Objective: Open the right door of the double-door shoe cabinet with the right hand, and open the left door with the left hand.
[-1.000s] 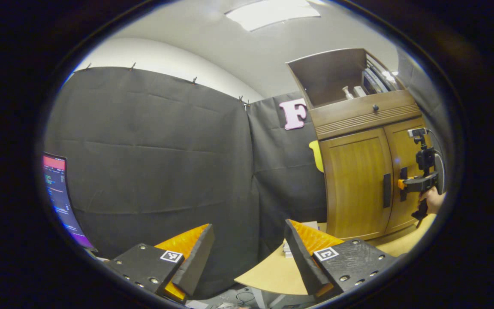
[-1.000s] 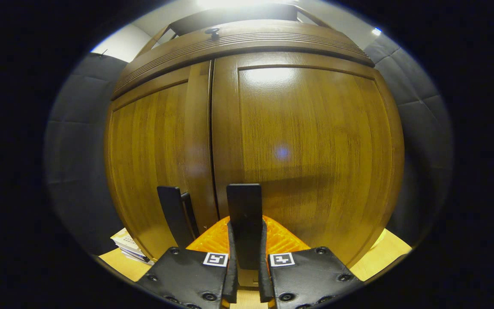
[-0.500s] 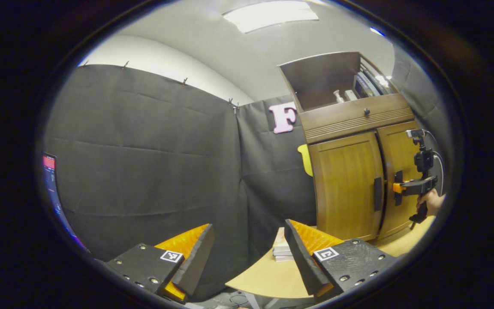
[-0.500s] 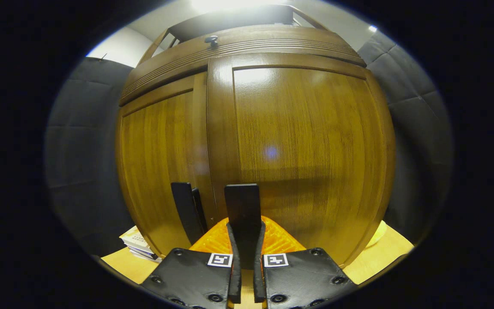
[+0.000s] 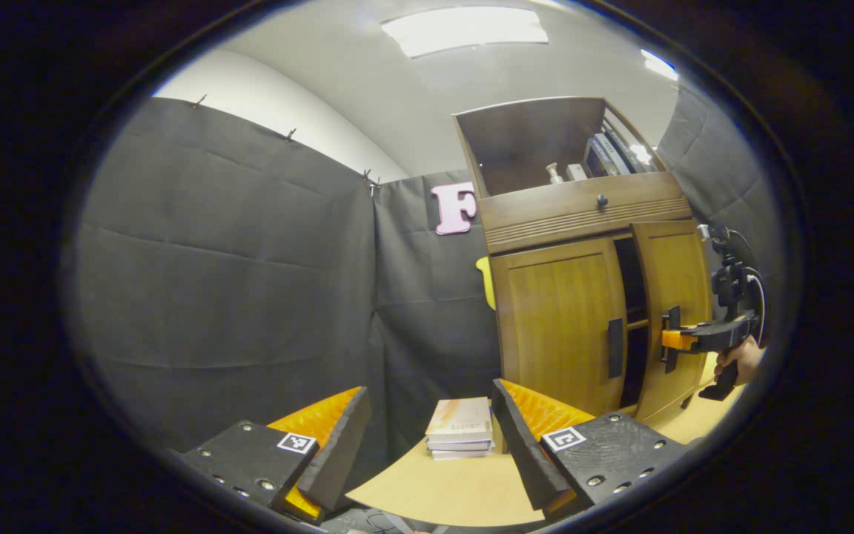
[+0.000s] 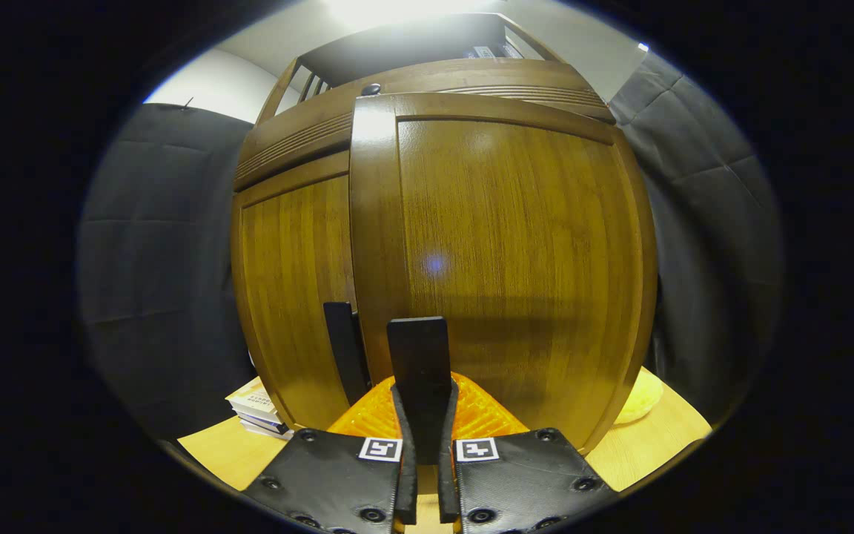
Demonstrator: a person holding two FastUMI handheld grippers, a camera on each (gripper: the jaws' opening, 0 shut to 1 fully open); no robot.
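while the right hand-held gripper clamps the flat dark handle, the right door stands ajar.
glossy grained wood; a dark gap at 3 o'clock beside the closed left door. the left hand-held gripper gapes, released, over the table edge.

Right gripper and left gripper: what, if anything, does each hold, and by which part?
Right gripper grips the right door by its handle; left gripper holds nothing.

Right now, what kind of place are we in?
Likely a recording booth staged as a home corner: black cloth walls, a wooden shoe cabinet on a light table, a stack of books.
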